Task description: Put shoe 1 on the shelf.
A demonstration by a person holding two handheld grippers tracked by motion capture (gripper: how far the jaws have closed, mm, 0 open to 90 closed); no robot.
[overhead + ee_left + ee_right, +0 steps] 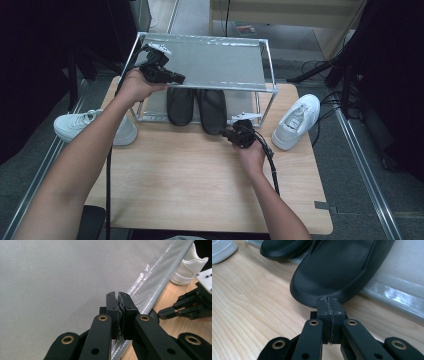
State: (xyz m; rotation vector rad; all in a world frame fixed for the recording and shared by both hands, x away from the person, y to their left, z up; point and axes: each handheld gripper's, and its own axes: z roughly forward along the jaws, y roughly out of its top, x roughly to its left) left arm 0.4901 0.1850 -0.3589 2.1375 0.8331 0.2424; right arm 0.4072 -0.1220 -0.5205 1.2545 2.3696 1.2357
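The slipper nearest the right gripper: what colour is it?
Plain black slipper, clearest in the right gripper view.

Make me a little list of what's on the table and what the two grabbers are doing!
table: wooden top
rack: metal shoe rack at the far edge, two shelves
slippers: black pair on the lower shelf, heels sticking out over the table
sneakers: one white left of the rack, one white right of it
left gripper: shut, above the top shelf's front edge
right gripper: shut, at the right slipper's heel

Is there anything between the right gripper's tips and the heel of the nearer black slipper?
Nothing. In the right gripper view the right gripper, jaws together, sits right at the black slipper's heel edge, with no gap visible between them.
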